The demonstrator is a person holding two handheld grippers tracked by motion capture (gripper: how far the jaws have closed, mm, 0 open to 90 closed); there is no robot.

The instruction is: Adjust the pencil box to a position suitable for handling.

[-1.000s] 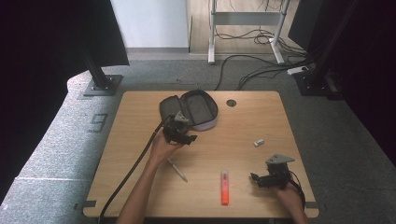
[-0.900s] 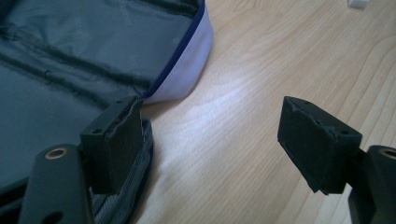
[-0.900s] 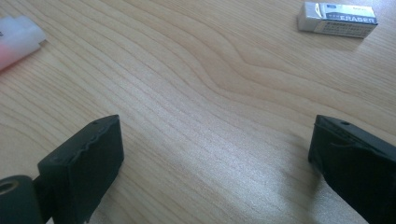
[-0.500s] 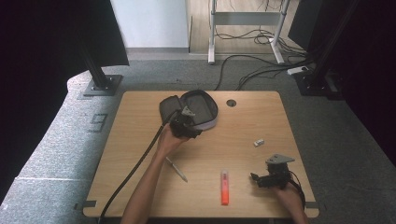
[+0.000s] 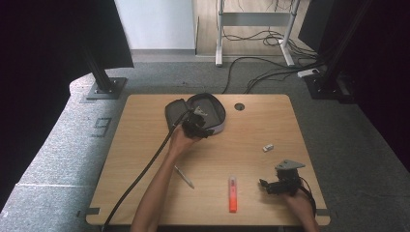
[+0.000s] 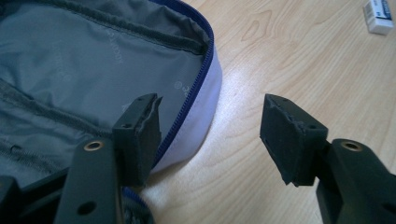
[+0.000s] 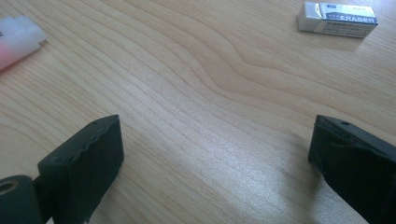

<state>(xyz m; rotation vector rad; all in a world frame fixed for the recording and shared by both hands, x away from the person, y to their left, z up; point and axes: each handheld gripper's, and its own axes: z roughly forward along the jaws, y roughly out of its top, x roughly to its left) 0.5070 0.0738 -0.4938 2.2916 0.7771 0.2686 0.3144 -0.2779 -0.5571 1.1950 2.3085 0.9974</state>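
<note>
pencil case (image 5: 205,112) lying unzipped at upper centre of the high view, on the wooden table (image 5: 145,145), grey lining up, pale lilac wall with a blue zipper along the rim. left gripper (image 5: 200,126) right at its near rim there; in the left gripper view (image 6: 212,128), case wall (image 6: 201,112) standing between the two black jaws, one jaw over the lining inside, the other over bare wood outside. jaws just been closing, rim between them, pads not pressing on it yet, so released, grasping nothing. black cable (image 5: 140,179) trailing from that gripper down to lower left of the high view.

right gripper (image 5: 267,186) low at lower right of the high view, resting near the table edge, jaws spread wide over bare wood in the right gripper view (image 7: 215,154), nothing between them. white eraser (image 7: 337,19) at upper right of that view, well apart from the jaws. orange-red marker (image 5: 233,193) lying at lower centre of the high view, just left of the right gripper. pen (image 5: 184,177) near the left forearm, lower centre-left.
</note>
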